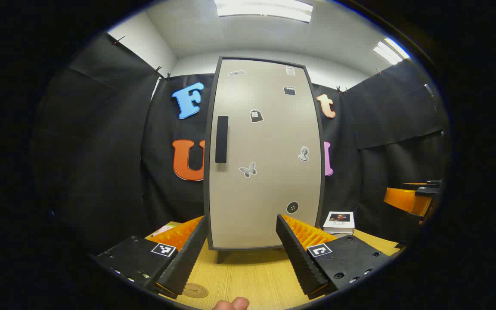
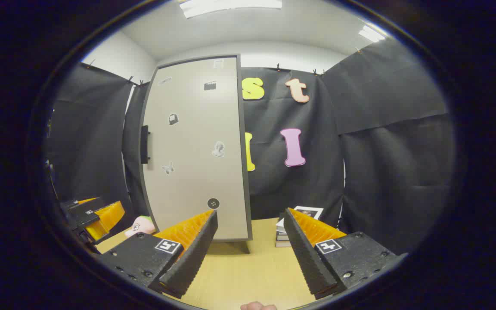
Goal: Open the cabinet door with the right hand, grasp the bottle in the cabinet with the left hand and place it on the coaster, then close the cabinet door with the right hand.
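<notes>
Left gripper view faces the cabinet (image 1: 265, 159) square on: its door (image 1: 269, 181) is closed, with the dark handle (image 1: 221, 139) at the door's left edge. Small stickers dot the door, among them a butterfly (image 1: 248, 170) and a round button shape (image 1: 292, 207); any writing on them is too small to read. The left gripper (image 1: 242, 254) hangs over the table (image 1: 248, 275) in front of the cabinet, fingers spread wide with nothing between them. A round coaster (image 1: 195, 290) lies on the table just below the left finger; its stamped mark cannot be read. A stack of books (image 1: 339, 222) sits right of the cabinet, cover print illegible.

Right gripper view sees the cabinet (image 2: 196, 146) from its right side, the handle (image 2: 145, 144) at the far edge. The right gripper (image 2: 250, 249) is also spread apart and empty, over the table (image 2: 248, 275). The books (image 2: 304, 213) lie behind its right finger, and a pink toy (image 2: 140, 226) sits left of the cabinet. The bottle cannot be seen behind the closed door.
</notes>
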